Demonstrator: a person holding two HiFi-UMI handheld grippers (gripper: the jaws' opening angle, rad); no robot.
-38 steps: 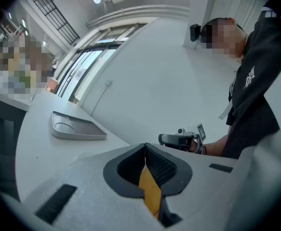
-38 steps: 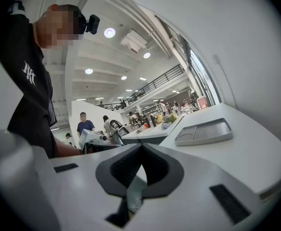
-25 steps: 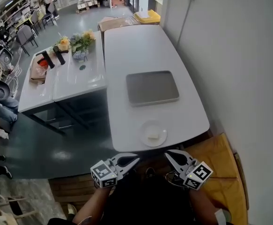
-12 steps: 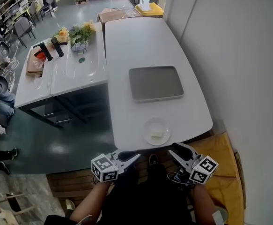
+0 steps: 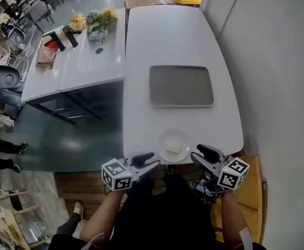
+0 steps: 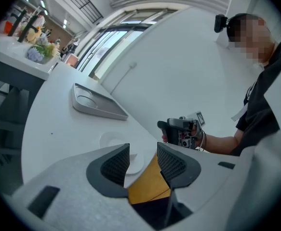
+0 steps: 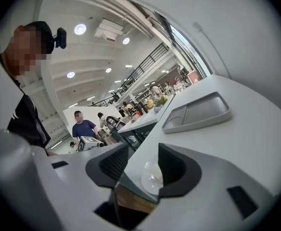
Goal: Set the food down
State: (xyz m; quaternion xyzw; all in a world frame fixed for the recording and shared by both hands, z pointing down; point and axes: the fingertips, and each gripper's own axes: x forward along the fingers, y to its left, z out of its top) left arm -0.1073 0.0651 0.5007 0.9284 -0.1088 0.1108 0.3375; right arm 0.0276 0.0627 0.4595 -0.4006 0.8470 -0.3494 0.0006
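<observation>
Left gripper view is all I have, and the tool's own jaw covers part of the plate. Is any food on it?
Observer: Yes. The head view shows a small pale block lying on the plate.
Operator: Is the right tool holding anything?
Observer: No. In the right gripper view, the right tool has just been opening its jaws; they stand apart with nothing gripped between them.

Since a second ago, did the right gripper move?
Yes: the right gripper advanced to the near edge of the table, beside the plate. Jaws have just been opening, nothing between them.
</observation>
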